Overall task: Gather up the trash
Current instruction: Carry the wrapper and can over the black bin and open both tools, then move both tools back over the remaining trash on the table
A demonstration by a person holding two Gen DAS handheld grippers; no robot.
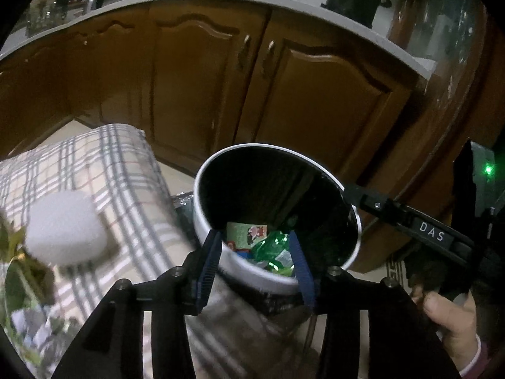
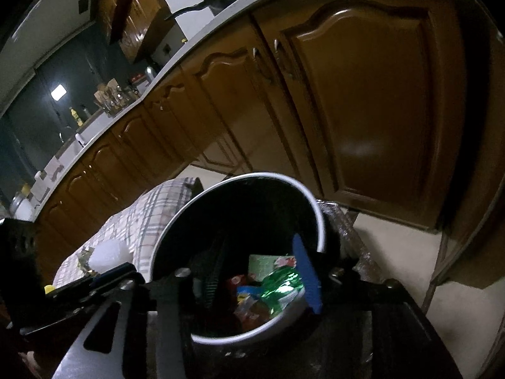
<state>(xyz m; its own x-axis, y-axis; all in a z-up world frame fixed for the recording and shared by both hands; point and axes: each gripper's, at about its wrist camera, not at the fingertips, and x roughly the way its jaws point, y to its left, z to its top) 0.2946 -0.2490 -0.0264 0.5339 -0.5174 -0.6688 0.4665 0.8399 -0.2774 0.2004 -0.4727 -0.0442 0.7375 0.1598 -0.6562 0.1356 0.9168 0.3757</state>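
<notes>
My left tongs [image 1: 255, 263] hang over the near rim of the trash bin [image 1: 240, 268], their blue pads spread apart with nothing gripped between them. The bin is a round can, white outside and black inside, standing beside the desk with the checked cloth [image 1: 104, 164] and in front of brown cabinet doors [image 1: 322, 101]. At its bottom lie a shiny green wrapper [image 1: 271, 246] and a pale green printed packet [image 1: 244, 233], with other scraps. My right tongs [image 2: 262, 268] reach inside the bin, jaws parted and empty. A white lump [image 1: 63, 230] sits on the cloth.
</notes>
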